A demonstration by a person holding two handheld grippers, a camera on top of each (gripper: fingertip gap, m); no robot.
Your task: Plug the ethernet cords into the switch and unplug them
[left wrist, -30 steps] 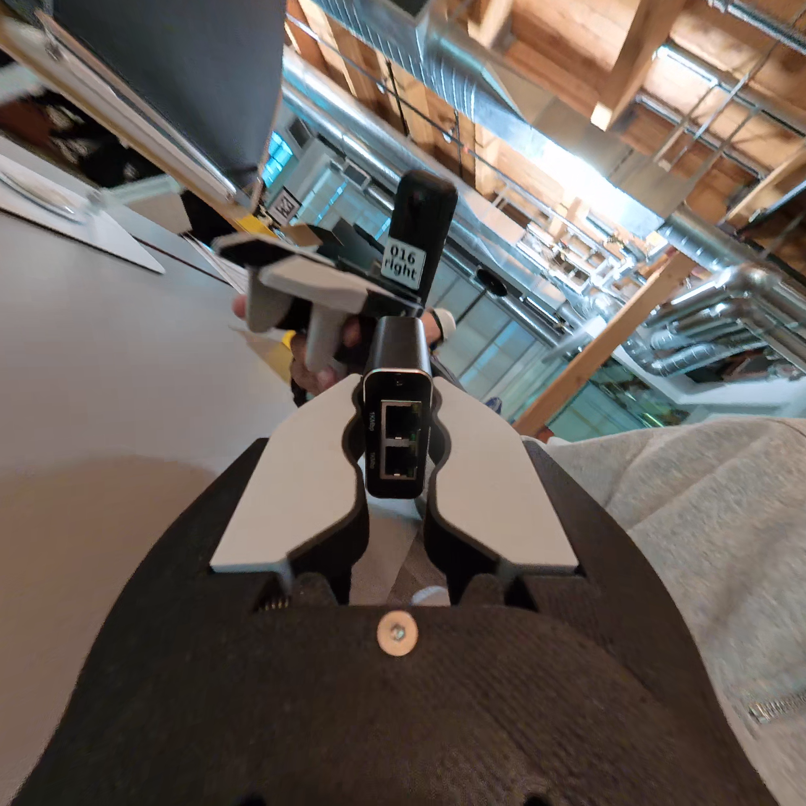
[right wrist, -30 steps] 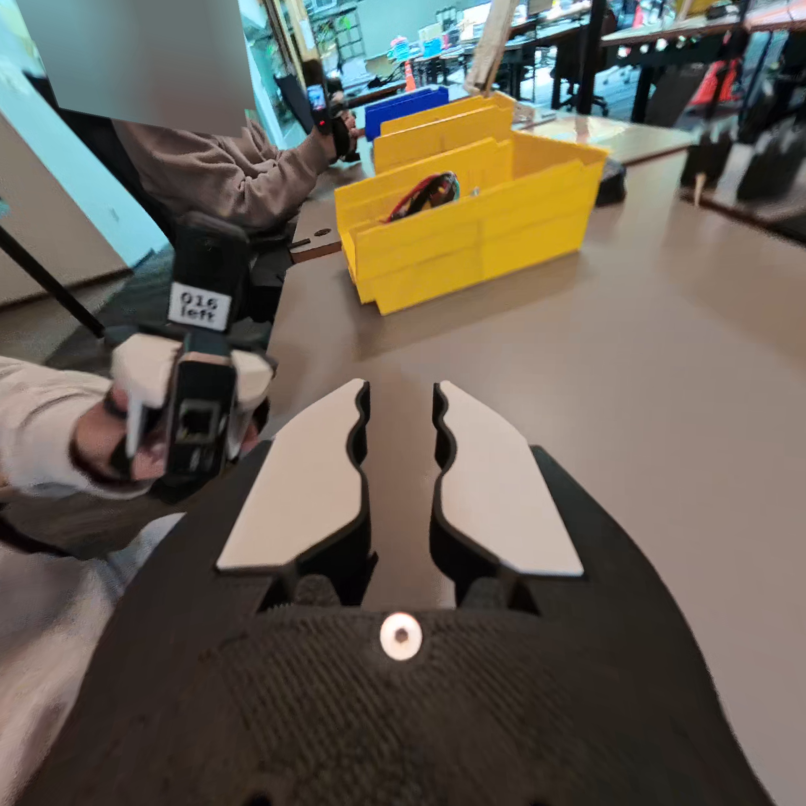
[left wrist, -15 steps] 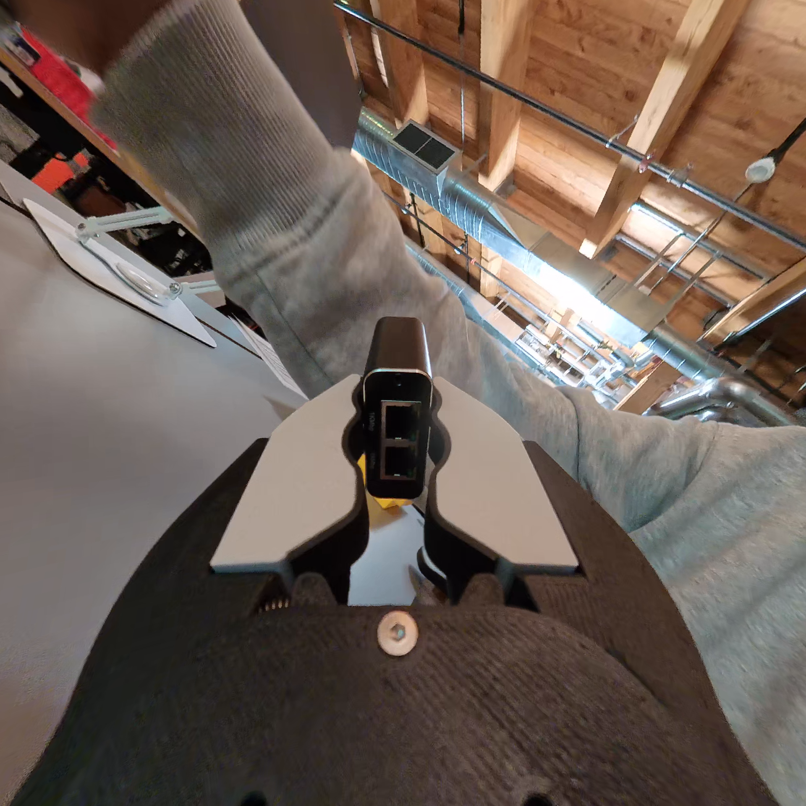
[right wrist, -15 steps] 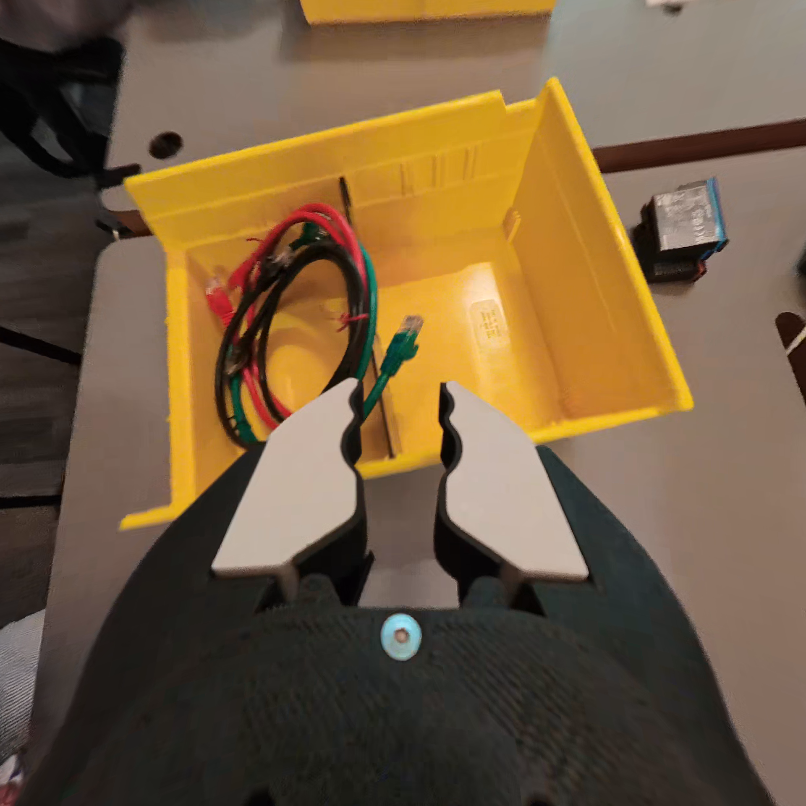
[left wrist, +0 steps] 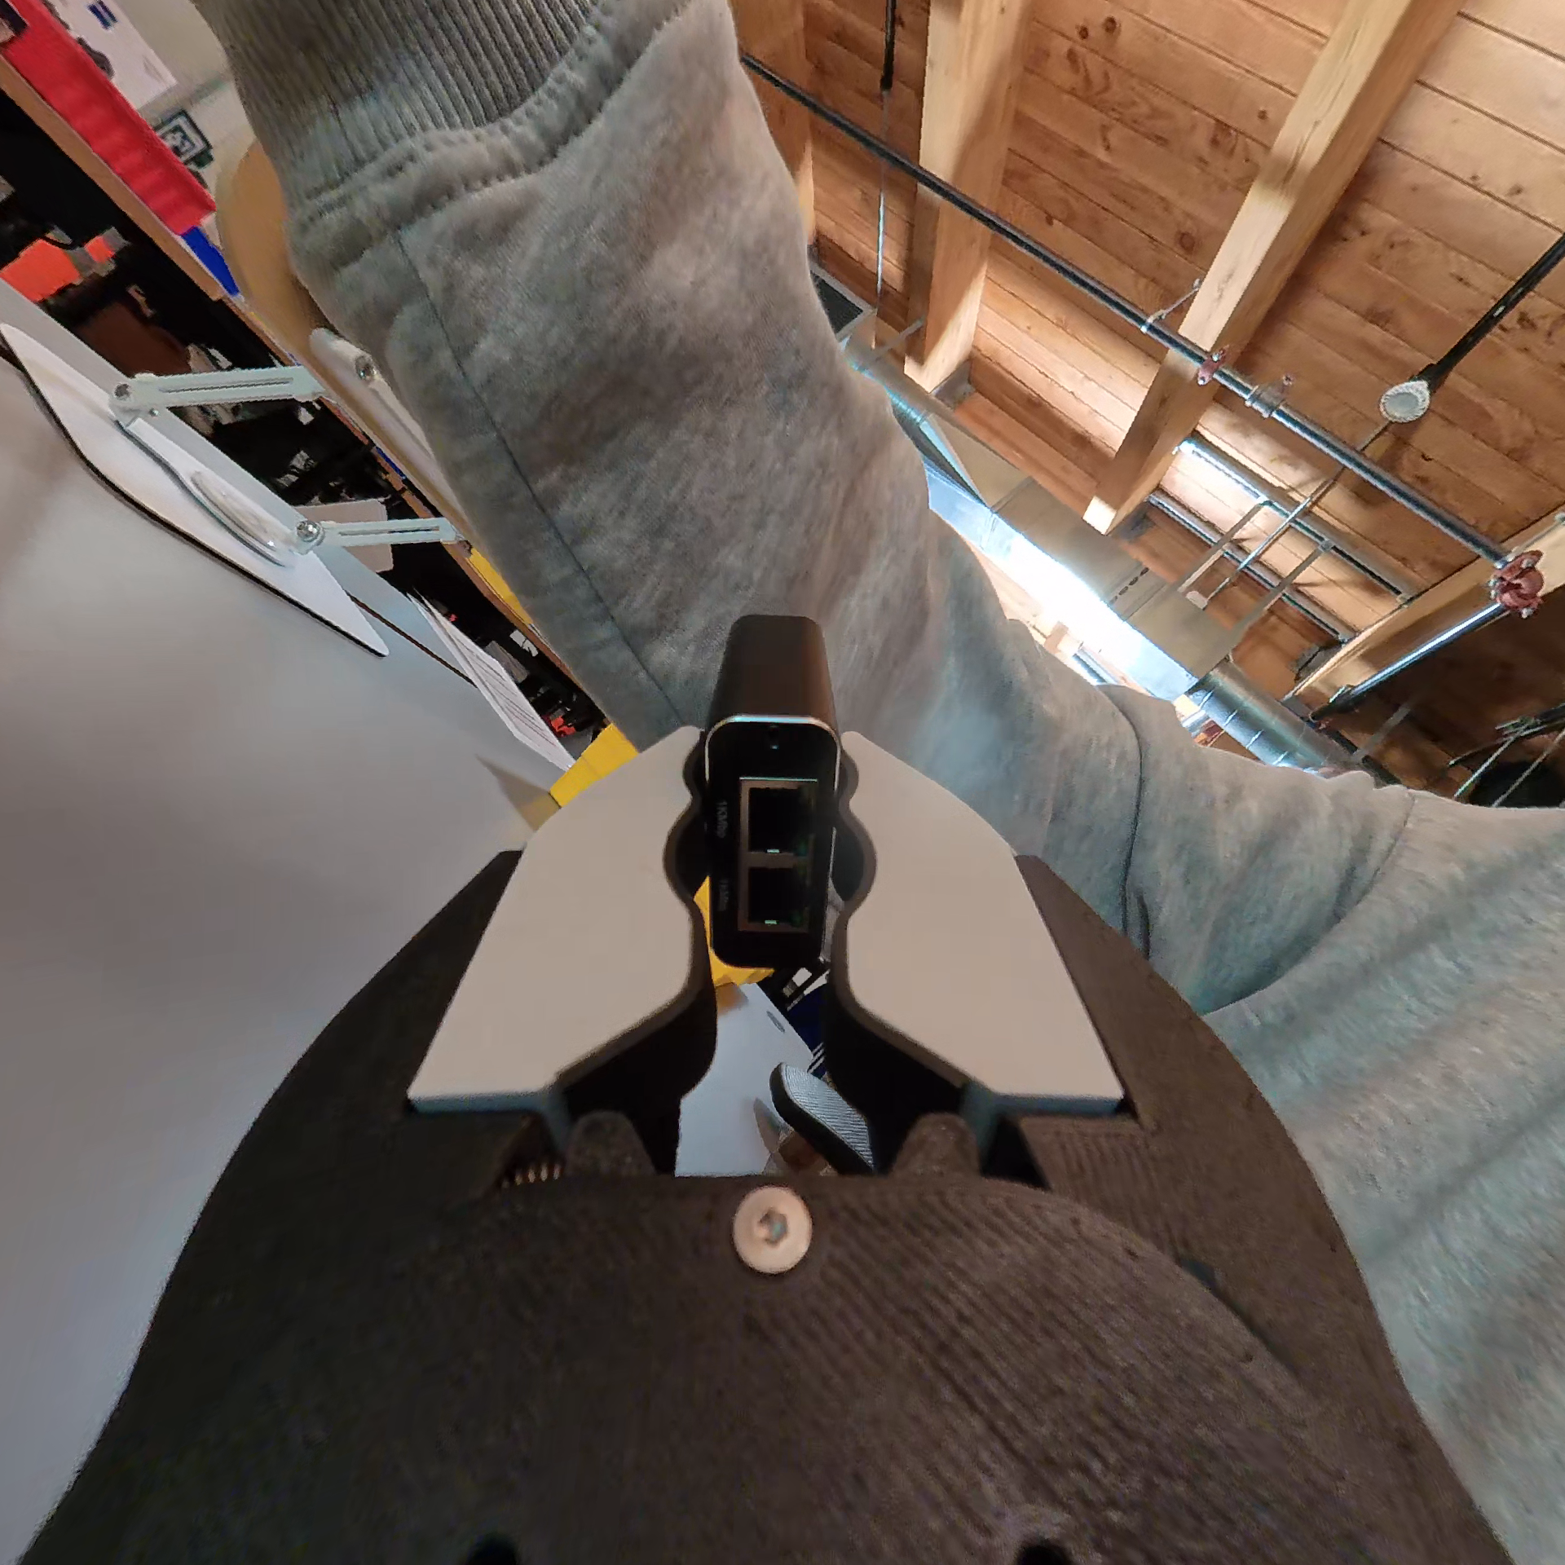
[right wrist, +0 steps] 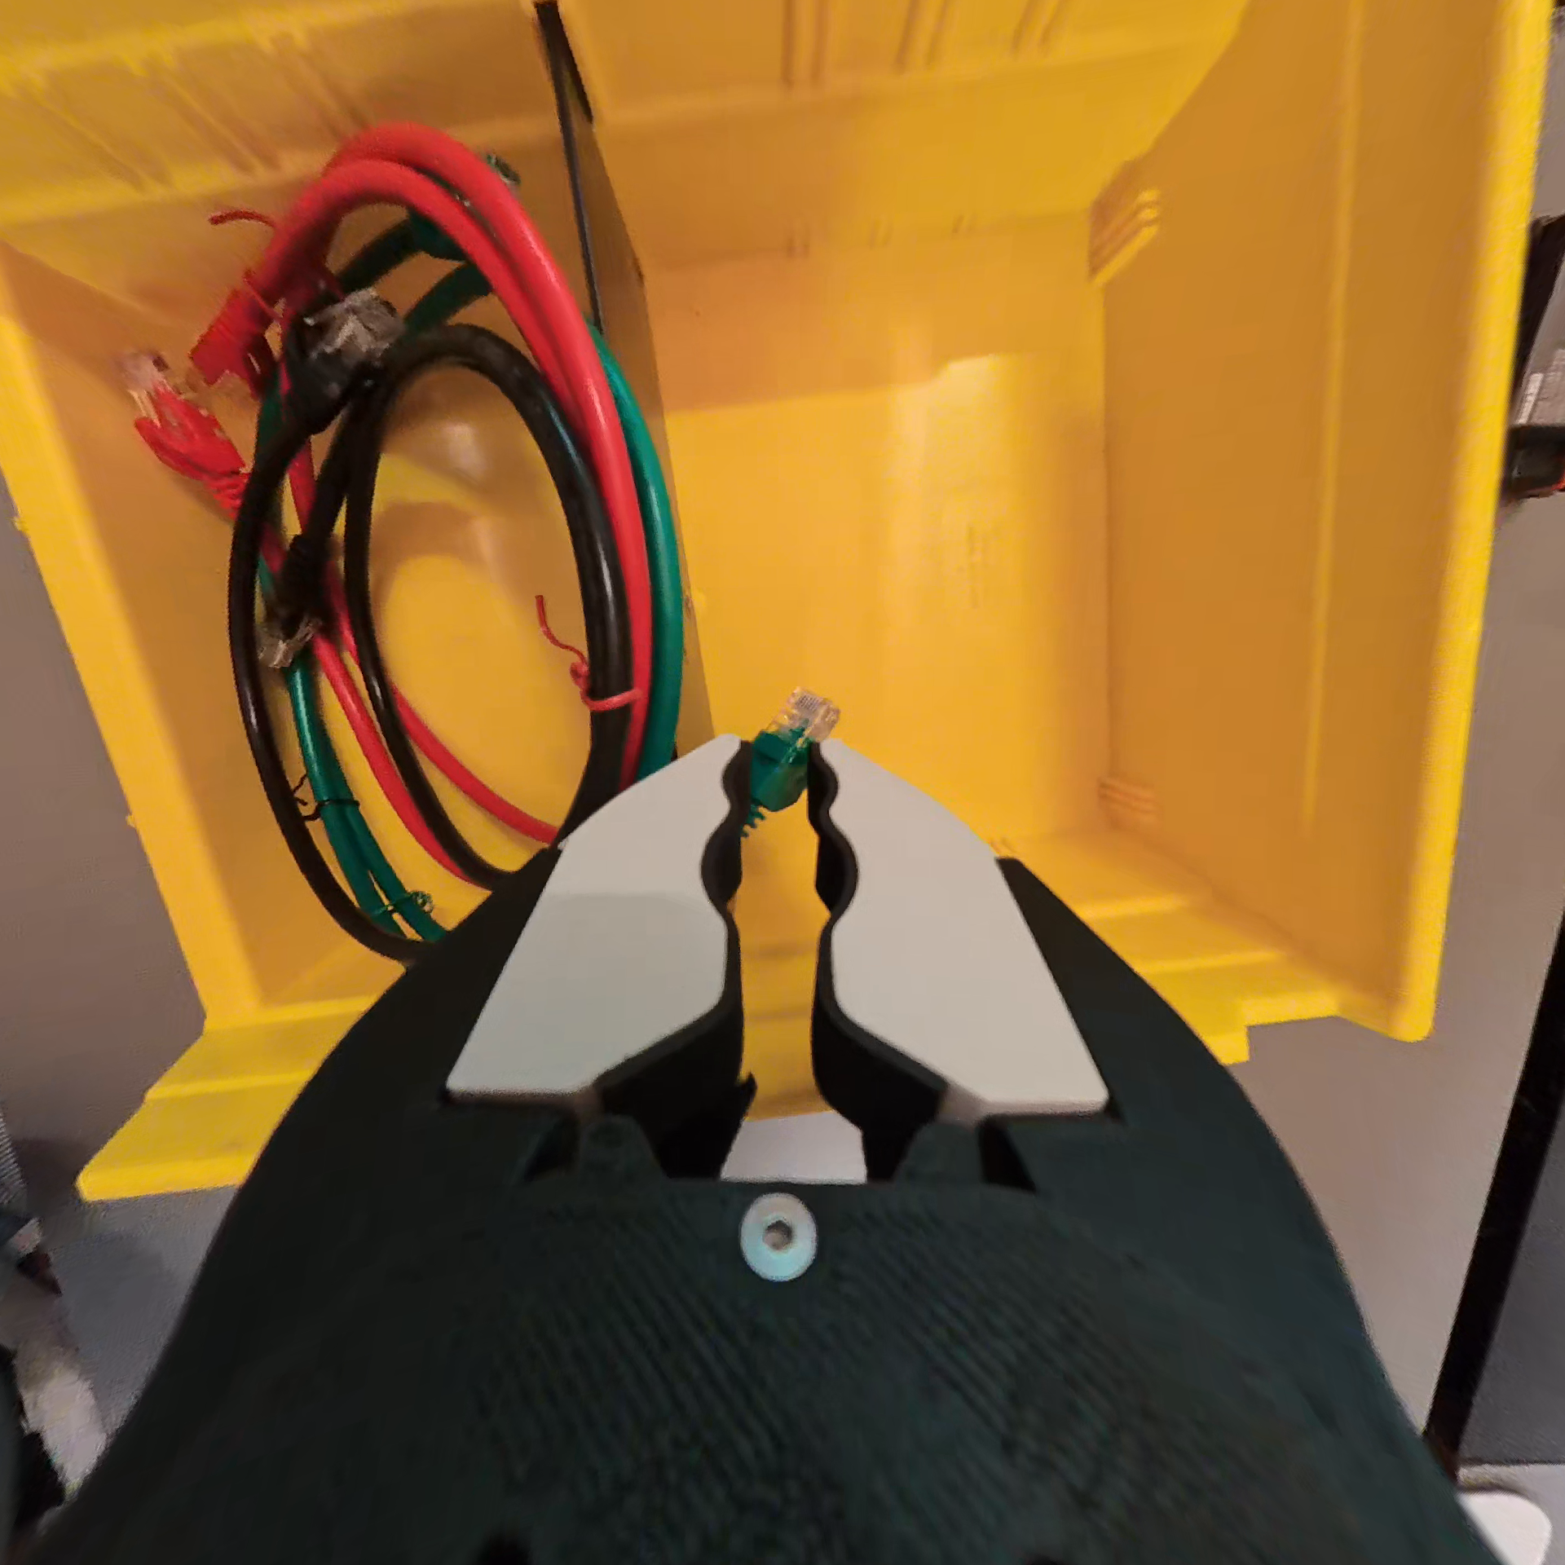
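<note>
My left gripper (left wrist: 769, 755) is shut on a small black switch (left wrist: 772, 855), held upright. Its two stacked ports face the camera and both are empty. In the right wrist view a yellow bin (right wrist: 1228, 593) holds a coil of red (right wrist: 542, 279), black (right wrist: 246, 610) and green (right wrist: 665, 593) ethernet cords in its left compartment. My right gripper (right wrist: 779, 749) reaches into the bin. Its fingertips are closed on the green cord's plug (right wrist: 783, 762), whose clear tip pokes out past them. The cord behind the plug is hidden by my fingers.
A person's grey sleeve (left wrist: 635, 381) crosses just above and behind the switch. The grey table (left wrist: 169, 847) is on the left with a white plate on a stand (left wrist: 212, 500). A black divider (right wrist: 584, 212) splits the bin. A dark device (right wrist: 1537, 423) lies right of it.
My right gripper swung from the table to over the bin, dropped into it and closed on the green plug. The left gripper tilted up with the switch; the sleeve now fills its view.
</note>
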